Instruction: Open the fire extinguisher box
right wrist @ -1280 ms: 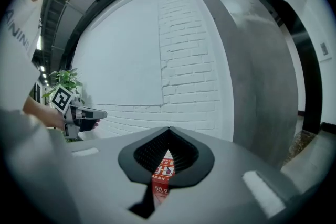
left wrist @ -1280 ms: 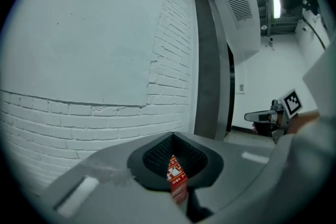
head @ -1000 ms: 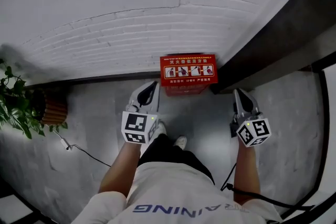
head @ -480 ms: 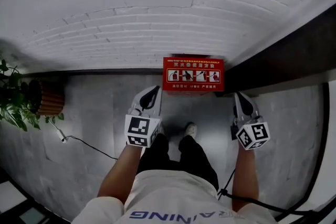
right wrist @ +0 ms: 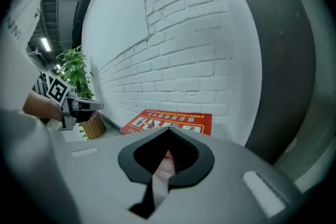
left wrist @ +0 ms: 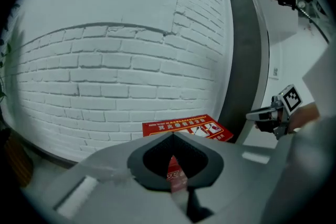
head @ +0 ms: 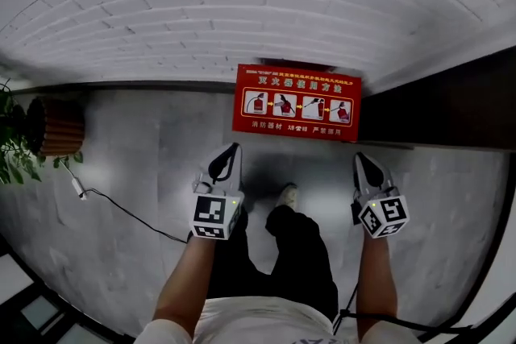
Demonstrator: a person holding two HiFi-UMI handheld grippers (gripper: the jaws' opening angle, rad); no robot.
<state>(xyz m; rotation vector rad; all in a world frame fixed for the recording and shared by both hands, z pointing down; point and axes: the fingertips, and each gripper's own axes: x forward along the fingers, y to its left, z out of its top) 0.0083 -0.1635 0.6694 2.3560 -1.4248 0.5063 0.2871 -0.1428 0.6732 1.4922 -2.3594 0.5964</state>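
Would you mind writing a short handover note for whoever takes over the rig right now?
Red fire extinguisher box: on the floor against the white brick wall, closed.
Left claw: shut, empty, short of the box.
Right claw: shut, empty, also clear of the box.
Done: nothing on the box yet.
Left: bring a claw down to the box, probably at its front edge, and open it.

The head view looks steeply down from above the person onto the grey concrete floor, with the red rectangular fire extinguisher box at the foot of the white brick wall. Both gripper views sit low and face that wall, sharing the box. Each catches the other gripper at its edge: right gripper, left gripper.
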